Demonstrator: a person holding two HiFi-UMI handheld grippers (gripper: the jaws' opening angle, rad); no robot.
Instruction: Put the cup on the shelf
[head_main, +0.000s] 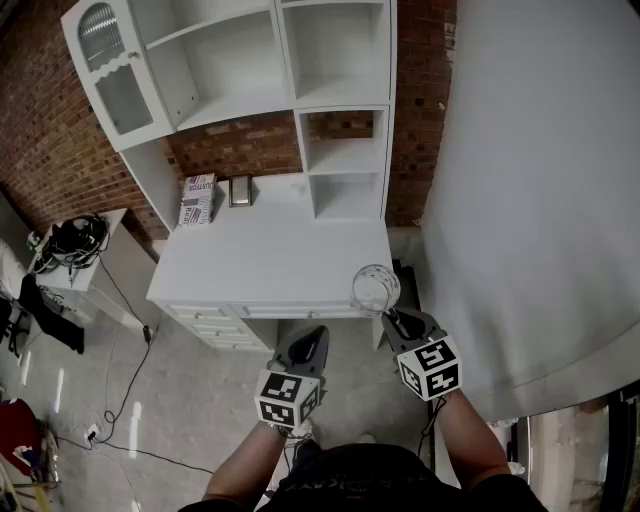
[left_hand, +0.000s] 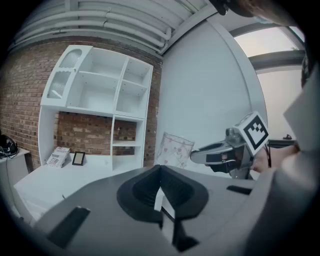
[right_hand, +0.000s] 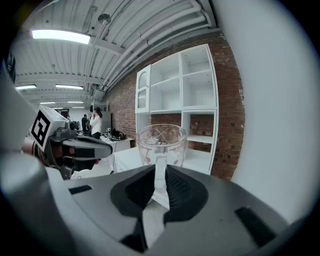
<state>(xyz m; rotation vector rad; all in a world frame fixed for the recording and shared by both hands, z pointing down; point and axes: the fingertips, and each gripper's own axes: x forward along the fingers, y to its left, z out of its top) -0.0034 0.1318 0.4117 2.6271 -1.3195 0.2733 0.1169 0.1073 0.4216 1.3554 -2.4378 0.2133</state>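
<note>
A clear glass cup (head_main: 375, 289) with a faint pink pattern hangs in the air over the right front corner of the white desk (head_main: 270, 255). My right gripper (head_main: 392, 315) is shut on its near wall, and in the right gripper view the cup (right_hand: 161, 142) stands upright just past the jaws. My left gripper (head_main: 308, 340) is shut and holds nothing, level with the right one in front of the desk. The left gripper view catches the cup (left_hand: 173, 150) from the side. The white shelf unit (head_main: 340, 120) rises at the back of the desk, its compartments bare.
A printed box (head_main: 197, 199) and a small picture frame (head_main: 240, 190) stand at the desk's back left. A white wall (head_main: 540, 180) runs close on the right. A side table with cables (head_main: 75, 245) is at the left, and a cord lies on the floor (head_main: 120, 390).
</note>
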